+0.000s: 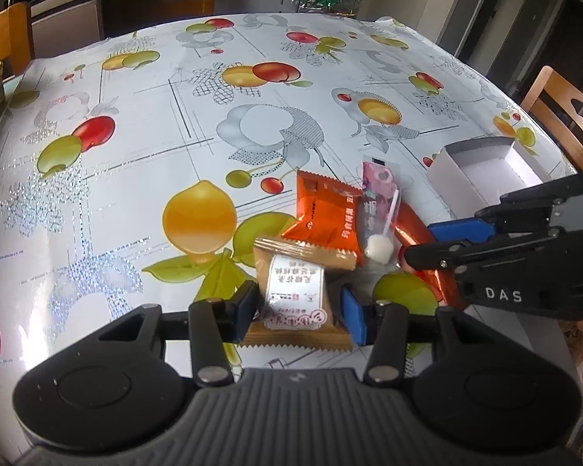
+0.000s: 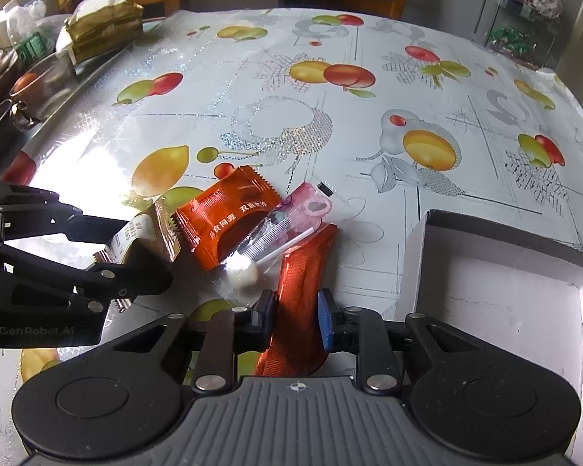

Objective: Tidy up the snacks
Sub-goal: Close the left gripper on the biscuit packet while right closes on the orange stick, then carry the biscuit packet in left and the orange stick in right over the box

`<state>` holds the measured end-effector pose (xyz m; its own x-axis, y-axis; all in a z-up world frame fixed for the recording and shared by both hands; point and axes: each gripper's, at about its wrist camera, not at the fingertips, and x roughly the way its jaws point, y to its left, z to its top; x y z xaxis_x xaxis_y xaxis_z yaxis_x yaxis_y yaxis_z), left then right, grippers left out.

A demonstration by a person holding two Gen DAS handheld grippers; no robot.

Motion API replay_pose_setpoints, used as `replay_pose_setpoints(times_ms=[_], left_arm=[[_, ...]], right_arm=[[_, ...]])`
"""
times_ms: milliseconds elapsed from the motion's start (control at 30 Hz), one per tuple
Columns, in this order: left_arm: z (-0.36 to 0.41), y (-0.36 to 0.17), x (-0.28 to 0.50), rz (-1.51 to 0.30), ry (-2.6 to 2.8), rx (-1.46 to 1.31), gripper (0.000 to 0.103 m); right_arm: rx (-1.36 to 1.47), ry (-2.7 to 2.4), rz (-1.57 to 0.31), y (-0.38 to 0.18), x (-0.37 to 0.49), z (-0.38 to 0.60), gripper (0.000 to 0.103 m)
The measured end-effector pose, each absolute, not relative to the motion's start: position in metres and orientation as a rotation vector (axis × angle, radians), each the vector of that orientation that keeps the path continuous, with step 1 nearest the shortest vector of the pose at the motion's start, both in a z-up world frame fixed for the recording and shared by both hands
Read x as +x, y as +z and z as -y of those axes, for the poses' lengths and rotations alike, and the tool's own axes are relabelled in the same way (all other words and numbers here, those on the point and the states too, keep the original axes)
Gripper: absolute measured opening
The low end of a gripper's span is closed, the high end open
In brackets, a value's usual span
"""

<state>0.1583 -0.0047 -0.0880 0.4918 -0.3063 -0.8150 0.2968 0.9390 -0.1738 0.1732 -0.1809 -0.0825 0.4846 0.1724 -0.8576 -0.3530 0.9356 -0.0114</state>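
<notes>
My left gripper is shut on a brown snack packet with a white label, its pads against the packet's two sides. Just beyond it lie a square orange packet and a lollipop in a pink-and-clear wrapper. In the right wrist view my right gripper is shut on a long orange-red packet that runs under the lollipop. To the right stands an open white box with nothing in it. The left gripper shows at the left of this view, holding the brown packet.
The table wears a fruit-print cloth. Gold packs and a metal pot sit along its left edge. A clear container of green sweets stands at the far right. Wooden chairs surround the table.
</notes>
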Motion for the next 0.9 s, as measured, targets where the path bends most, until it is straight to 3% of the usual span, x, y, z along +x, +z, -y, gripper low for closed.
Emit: replay_pose_setpoints(times_ms=[400,900], left_arm=[[0.004,-0.077,0.142,-0.977,-0.36,-0.038,0.034],[0.013,-0.067,0.115,-0.958,-0.385,-0.038,0.032]], right_arm=[[-0.171,0.326,-1.017,-0.076,0.16,0.186,0.024],[-0.132,0.319,-0.964,-0.056,0.14,0.196,0.024]])
